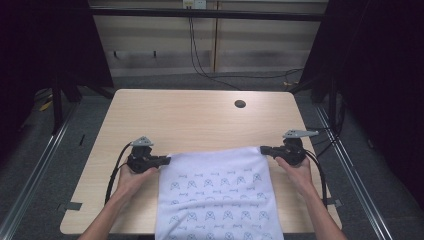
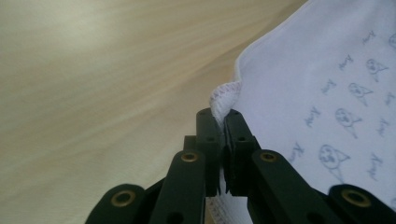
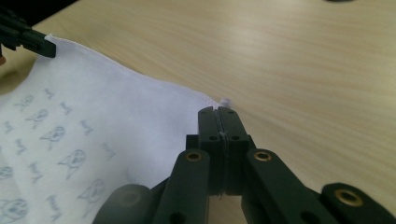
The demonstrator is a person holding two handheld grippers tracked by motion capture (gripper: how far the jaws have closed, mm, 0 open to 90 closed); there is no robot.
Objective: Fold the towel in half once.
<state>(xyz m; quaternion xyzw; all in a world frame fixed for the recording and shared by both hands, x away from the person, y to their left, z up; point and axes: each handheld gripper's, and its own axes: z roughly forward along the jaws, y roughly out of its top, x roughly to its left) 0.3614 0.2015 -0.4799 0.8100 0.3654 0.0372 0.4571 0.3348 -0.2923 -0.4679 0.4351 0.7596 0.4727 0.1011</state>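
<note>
Two claws each pinch a far corner of the cloth: the left claw (image 2: 219, 122) is clamped on a bunched corner, the right claw (image 3: 218, 116) closed on the opposite corner, only a nub of hem poking out. Between them the white printed cloth (image 1: 220, 192) lies spread on the counter (image 1: 200, 115), its near end draping over the edge. It looks light, thin and limp, likely to sag and slip; hemmed corners seem the surest hold.
</note>
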